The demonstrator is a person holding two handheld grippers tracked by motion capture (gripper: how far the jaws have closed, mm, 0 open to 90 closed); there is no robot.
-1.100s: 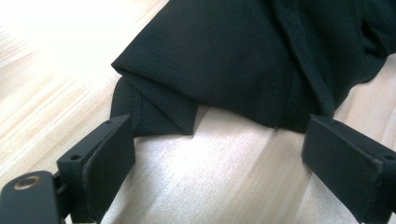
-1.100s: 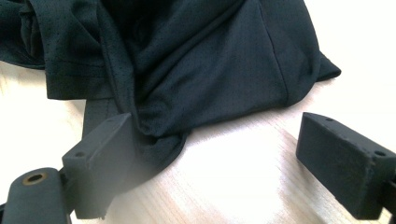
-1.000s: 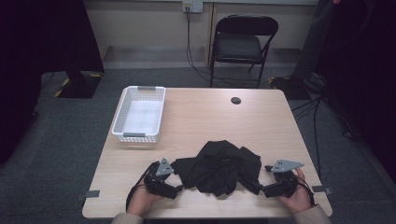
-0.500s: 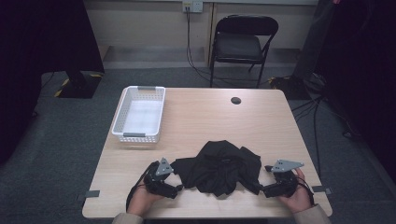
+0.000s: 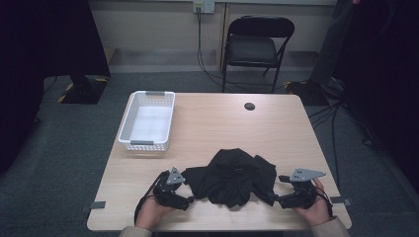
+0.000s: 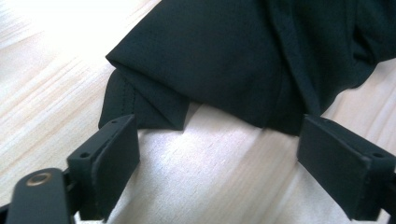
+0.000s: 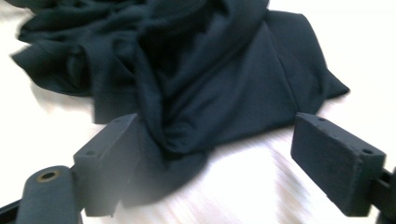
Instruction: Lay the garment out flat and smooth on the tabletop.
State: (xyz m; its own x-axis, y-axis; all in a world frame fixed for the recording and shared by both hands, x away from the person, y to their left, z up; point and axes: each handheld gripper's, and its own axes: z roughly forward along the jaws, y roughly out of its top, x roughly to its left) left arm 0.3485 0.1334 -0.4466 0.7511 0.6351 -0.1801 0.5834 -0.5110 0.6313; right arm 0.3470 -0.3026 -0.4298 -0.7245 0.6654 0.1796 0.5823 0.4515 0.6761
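A crumpled black cloth (image 5: 234, 177) lies on the wooden table (image 5: 222, 128) near its front edge. My left gripper (image 5: 190, 200) rests at the cloth's left side. In the left gripper view its jaws (image 6: 219, 140) stand open, and a folded corner of the cloth (image 6: 224, 60) lies just beyond their tips. My right gripper (image 5: 273, 197) sits at the cloth's right side. Its jaws (image 7: 217, 140) stand wide and have just been closing a little. A fold of the cloth (image 7: 210, 79) reaches in between them, and the pads do not press on it.
A white plastic basket (image 5: 143, 143) stands empty on the table's left side. A small black disc (image 5: 249, 105) lies near the far edge. A folding chair (image 5: 257, 44) stands behind the table, with cables on the floor.
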